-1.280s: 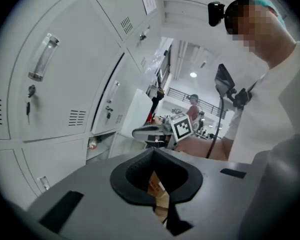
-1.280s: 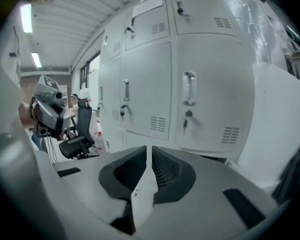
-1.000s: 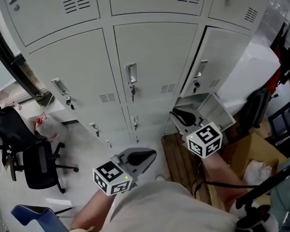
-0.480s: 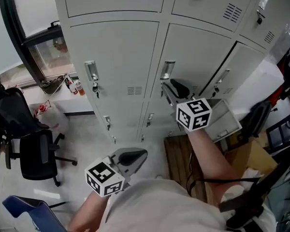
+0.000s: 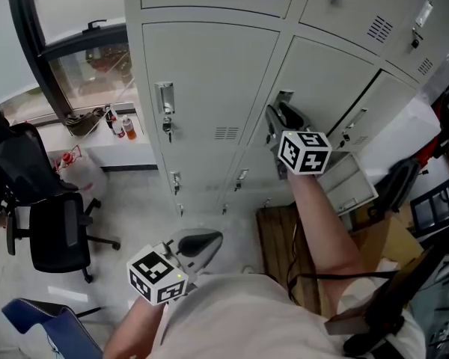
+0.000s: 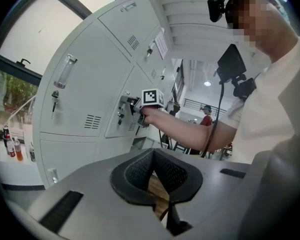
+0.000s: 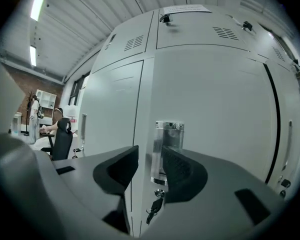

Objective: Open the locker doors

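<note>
— What takes up most of the scene?

— A bank of grey lockers (image 5: 209, 66), stacked in rows and seen steeply from above. The middle door (image 5: 322, 73) is closed. Low on the right, a lower door (image 5: 352, 184) is swung out from the bank.

— And off to the side?

— A black office chair (image 5: 52, 230) stands on the pale floor (image 5: 127, 200) at the left, well apart from the lockers.

— Where are the tools?

— The right gripper (image 7: 150, 166) is up at the middle door, pointing roughly level at it. The left gripper (image 6: 155, 171) is low by the person's body, well away from any door.

— How do the jaws stand?

— The right jaws have just been opening and now stand wide apart. The door's chrome handle (image 7: 167, 144) shows upright in the gap ahead of them, partly behind the right-hand jaw. Neither pad presses on it, so nothing is gripped. The left jaws are together at their tips and hold nothing.

— Anything smaller?

— A key (image 7: 155, 206) hangs in the lock just below that handle.
</note>
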Tool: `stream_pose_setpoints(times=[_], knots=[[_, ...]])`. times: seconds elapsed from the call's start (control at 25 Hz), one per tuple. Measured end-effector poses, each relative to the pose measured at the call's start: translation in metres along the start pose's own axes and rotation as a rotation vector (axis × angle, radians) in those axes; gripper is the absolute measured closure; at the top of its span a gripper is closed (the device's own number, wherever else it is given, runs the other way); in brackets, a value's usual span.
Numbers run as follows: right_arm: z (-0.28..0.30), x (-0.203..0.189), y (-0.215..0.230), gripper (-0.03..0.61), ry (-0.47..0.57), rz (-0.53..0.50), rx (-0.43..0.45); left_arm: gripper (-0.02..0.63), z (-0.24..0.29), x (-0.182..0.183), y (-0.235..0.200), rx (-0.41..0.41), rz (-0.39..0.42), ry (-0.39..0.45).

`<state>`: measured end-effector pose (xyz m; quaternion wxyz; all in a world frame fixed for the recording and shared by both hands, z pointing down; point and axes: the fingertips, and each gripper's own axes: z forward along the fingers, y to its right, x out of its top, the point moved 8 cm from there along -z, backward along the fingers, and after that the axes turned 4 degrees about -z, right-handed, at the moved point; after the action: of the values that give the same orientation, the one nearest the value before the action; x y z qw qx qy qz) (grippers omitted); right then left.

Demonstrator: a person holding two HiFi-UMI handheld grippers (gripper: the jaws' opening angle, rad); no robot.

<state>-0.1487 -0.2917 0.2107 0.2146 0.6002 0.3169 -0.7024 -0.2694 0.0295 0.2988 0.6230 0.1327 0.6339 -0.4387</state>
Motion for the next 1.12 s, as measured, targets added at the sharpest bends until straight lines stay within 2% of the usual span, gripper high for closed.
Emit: stream_pose_setpoints(times=[0.6, 0.8, 1.12], knots=[[0.011, -0.006, -0.002, 0.462, 0.003, 0.064, -0.071, 0.603, -0.027, -0.006, -0.007, 0.050, -0.014, 0.017], [-0.009, -0.007, -0.006, 0.462, 0.002, 0.059, -0.059, 0.603, -0.021, -0.006, -0.003, 0.023, -0.012, 0.008], [-0.057, -0.013, -0.007, 0.474, 0.001, 0.055, -0.026, 0.603, -0.003, -0.008, 0.010, -0.065, 0.003, -0.024]])
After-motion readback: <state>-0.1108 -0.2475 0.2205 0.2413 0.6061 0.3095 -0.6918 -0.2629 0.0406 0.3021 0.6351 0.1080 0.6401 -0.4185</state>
